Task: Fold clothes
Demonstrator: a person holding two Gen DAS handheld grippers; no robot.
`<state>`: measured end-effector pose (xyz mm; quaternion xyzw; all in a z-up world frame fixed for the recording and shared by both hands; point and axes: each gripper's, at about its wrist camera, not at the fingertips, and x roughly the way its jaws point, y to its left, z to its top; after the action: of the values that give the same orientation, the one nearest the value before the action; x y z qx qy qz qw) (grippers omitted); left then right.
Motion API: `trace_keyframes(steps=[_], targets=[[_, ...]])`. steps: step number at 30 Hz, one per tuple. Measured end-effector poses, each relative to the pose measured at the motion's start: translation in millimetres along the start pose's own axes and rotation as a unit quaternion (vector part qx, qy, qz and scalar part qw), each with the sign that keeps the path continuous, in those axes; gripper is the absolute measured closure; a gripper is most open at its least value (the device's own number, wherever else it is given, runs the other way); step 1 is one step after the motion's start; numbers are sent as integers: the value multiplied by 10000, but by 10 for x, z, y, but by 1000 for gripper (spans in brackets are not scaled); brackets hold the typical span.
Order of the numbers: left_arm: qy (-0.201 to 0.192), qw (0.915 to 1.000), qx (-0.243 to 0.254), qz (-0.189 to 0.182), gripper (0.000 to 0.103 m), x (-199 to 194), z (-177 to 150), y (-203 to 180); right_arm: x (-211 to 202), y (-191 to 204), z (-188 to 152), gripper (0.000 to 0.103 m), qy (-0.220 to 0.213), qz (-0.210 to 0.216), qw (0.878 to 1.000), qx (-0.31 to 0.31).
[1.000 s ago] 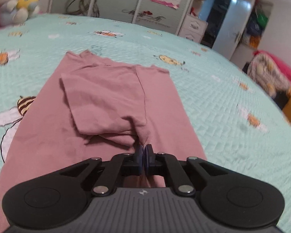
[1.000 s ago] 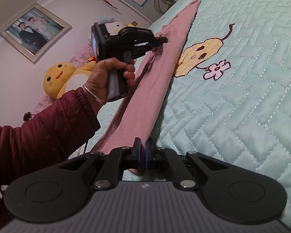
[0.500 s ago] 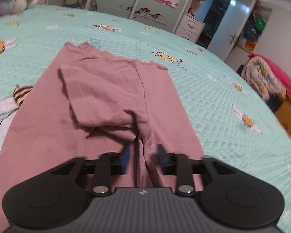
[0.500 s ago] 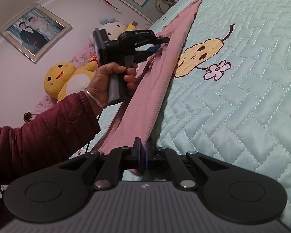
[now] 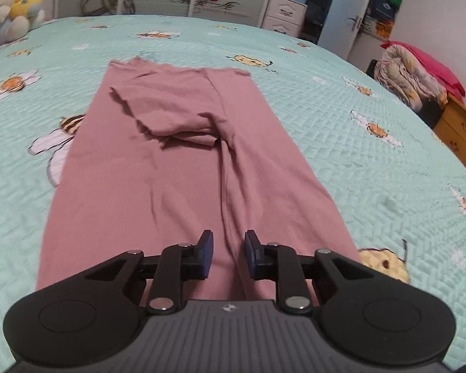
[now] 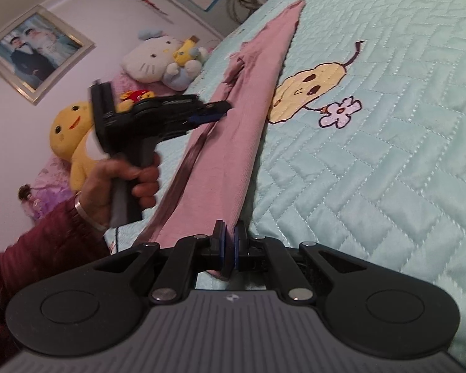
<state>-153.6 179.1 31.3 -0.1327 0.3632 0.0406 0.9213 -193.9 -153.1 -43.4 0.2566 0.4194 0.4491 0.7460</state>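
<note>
While the left gripper (image 5: 229, 256) hangs just above the near part of the pink shirt (image 5: 183, 168) with its jaws spread apart and nothing between them, the right gripper (image 6: 228, 250) has its jaws pressed together on the shirt's near right edge, so the step in hand looks like a lengthwise fold with one side let go and the other pinched. The shirt lies on the quilted mint bedspread (image 5: 372, 161), reaching away from the person as a long strip, both long sides already turned in toward the middle.

From here I judge the next move needs the shirt's near end gripped at both corners, or the right side laid down flat, so the strip can be doubled end to end; the pictures do not settle which. The empty left jaws would have to close on cloth near the crease under them.

Going left to right across the shirt: a smooth left panel, then a short sleeve (image 5: 167, 112) folded in over the upper middle with a rumpled lower edge, then a long raised crease running down the centre, then the flat right panel. The cloth is thin, soft, dusty pink
</note>
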Motion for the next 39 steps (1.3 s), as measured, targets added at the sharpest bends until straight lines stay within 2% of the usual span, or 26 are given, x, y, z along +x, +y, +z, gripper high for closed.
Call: trace_keyframes(steps=[1, 3, 5, 6, 8, 10, 11, 13, 15, 17, 18, 19, 21, 22, 24, 26, 29, 32, 33, 35, 36, 39], targets=[[-30, 9999, -97, 17, 70, -112, -35, 36, -15, 2, -12, 99, -40, -30, 10000, 36], [-208, 9987, -457, -8, 43, -416, -157, 185, -59, 6, -37, 96, -122, -93, 9998, 141], [-469, 9944, -944, -8, 35, -786, -361, 411, -131, 47, -68, 94, -222, -175, 9995, 170], [-577, 9919, -1135, -20, 36, -967, -474, 514, -176, 89, -89, 88, -280, -224, 9993, 122], [-708, 9928, -966, -31, 37, -1316, -716, 612, -265, 172, -129, 75, -396, -321, 9987, 24], [-661, 9965, -507, 99, 37, -1607, -963, 591, -247, 477, -217, 72, -283, -669, 9934, -892], [-546, 9977, -397, 77, 38, -1711, -1089, 568, -214, 636, -269, 72, -170, -840, 9868, -1375], [-380, 9990, -246, -22, 40, -1820, -1316, 487, -82, 888, -406, 73, 106, -899, 9753, -2017], [-238, 9996, -87, -107, 43, -1909, -1535, 397, 69, 1086, -550, 73, 212, -1094, 9571, -2674], [-214, 9978, 625, -58, 46, -1909, -1691, 190, 184, 1224, -663, 73, 287, -1344, 9349, -3272], [-303, 9932, 1116, 118, 52, -1894, -1748, 70, 222, 1262, -702, 73, 311, -1500, 9227, -3539], [-433, 9852, 1627, 321, 52, -1880, -1805, -48, 259, 1299, -741, 73, 334, -1653, 9094, -3802], [-732, 9612, 2589, 604, 48, -1846, -1919, -234, 334, 1373, -818, 69, 378, -1955, 8799, -4315], [-772, 9519, 2886, 684, 48, -1805, -1950, -277, 372, 1411, -857, 66, 400, -2102, 8636, -4565], [-774, 9373, 3303, 794, 37, -1705, -1983, -322, 447, 1485, -935, 50, 442, -2391, 8283, -5048], [-774, 9209, 3713, 903, 32, -1605, -2016, -367, 523, 1560, -1012, 46, 482, -2668, 7893, -5509], [-798, 8951, 4260, 1043, 30, -1470, -2050, -431, 623, 1561, -1030, 46, 529, -2763, 7652, -5791], [-863, 8779, 4554, 1198, 21, -1356, -2005, -483, 724, 1561, -1045, 42, 574, -2848, 7409, -6056], [-885, 8744, 4603, 1252, 18, -1320, -1976, -494, 757, 1560, -1050, 39, 589, -2875, 7325, -6142], [-856, 8730, 4629, 1276, 17, -1252, -1925, -493, 849, 1575, -1034, 37, 512, -2948, 7153, -6314], [-851, 8713, 4661, 1278, 15, -1232, -1922, -489, 888, 1570, -1029, 37, 486, -2972, 7104, -6361], [-1060, 8546, 4905, 1337, 11, -1233, -2003, -483, 960, 1544, -1029, 37, 359, -2996, 6962, -6514]])
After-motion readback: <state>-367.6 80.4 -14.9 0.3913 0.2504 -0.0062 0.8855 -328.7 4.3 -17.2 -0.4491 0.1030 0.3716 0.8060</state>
